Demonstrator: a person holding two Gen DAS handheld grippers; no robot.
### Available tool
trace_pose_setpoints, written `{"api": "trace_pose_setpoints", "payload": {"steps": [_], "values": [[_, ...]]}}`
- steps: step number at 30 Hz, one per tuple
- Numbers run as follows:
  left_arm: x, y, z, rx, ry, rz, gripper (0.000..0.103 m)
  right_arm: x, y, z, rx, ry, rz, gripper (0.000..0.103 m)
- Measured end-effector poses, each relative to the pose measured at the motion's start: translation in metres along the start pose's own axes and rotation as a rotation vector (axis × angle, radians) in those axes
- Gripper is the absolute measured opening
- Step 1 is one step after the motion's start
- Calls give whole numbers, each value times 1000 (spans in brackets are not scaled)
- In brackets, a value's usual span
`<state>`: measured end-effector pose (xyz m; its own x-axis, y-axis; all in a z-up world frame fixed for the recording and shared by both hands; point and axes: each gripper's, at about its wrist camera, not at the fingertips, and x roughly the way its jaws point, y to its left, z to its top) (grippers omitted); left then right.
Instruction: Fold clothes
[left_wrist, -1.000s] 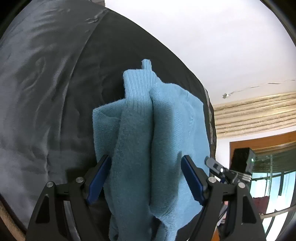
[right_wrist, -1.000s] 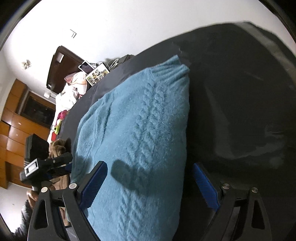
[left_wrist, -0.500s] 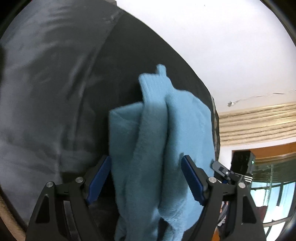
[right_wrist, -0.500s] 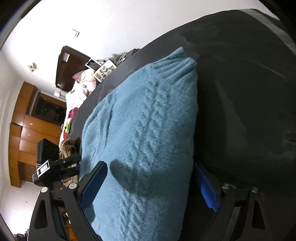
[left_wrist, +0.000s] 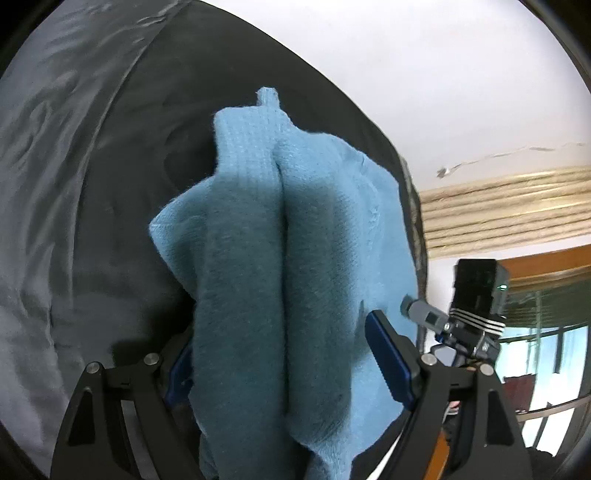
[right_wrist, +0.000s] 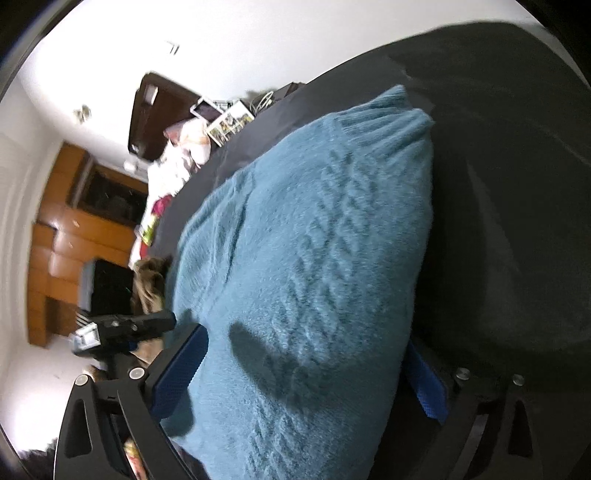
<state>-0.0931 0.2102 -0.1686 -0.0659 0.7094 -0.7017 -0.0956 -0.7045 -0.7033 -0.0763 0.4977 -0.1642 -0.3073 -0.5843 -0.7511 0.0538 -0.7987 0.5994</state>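
- Blue-padded black left gripper (left_wrist: 291, 365): jaws wide apart, folded blue knit sweater (left_wrist: 280, 280) bunched between them; the left pad is half hidden behind the cloth, so contact can't be told for sure.
- Blue-padded black right gripper (right_wrist: 306, 373): jaws have just been opening, now spread wide, with the sweater (right_wrist: 306, 266) between them, cable-knit side up, pads at its edges, not squeezing.
- Sweater lies on dark grey bedspread (left_wrist: 74, 184), ribbed cuff (right_wrist: 391, 122) at far end.
- Farther: other gripper's black camera block (left_wrist: 476, 288); orange wooden cabinets (right_wrist: 55, 251), pile of pink and white clothes (right_wrist: 181, 155), white wall (left_wrist: 406, 74).
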Motion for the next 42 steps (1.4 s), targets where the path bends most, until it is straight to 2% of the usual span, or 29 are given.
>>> {"api": "trace_pose_setpoints", "payload": {"steps": [2, 3, 4, 5, 7, 10, 15, 20, 32, 36, 42], "values": [[3, -4, -1, 5, 5, 19, 84, 4, 11, -2, -65, 12, -68, 101], [5, -6, -2, 7, 9, 24, 80, 6, 15, -4, -89, 13, -96, 93], [6, -8, -3, 10, 11, 30, 74, 5, 17, -5, -96, 7, -111, 78], [7, -11, -5, 15, 7, 40, 73, 4, 18, -6, -104, 1, -125, 75], [9, -16, -7, 23, -1, 56, 66, -2, 18, -8, -99, -23, -127, 61], [11, -28, -8, 35, -8, 70, 61, -13, 19, -9, -105, -57, -144, 54], [26, -54, -10, 59, -3, 77, 58, -38, 19, -7, -156, -114, -203, 50], [58, -86, -8, 84, 22, 72, 58, -75, 0, -5, -135, -154, -236, 49], [152, -185, 12, 169, 78, 54, 56, -170, -87, 3, -26, -285, -344, 49], [175, -208, 17, 185, 76, 65, 56, -179, -108, 16, -5, -304, -362, 49], [179, -211, 20, 179, 58, 92, 56, -179, -136, 35, 3, -296, -361, 49]]}}
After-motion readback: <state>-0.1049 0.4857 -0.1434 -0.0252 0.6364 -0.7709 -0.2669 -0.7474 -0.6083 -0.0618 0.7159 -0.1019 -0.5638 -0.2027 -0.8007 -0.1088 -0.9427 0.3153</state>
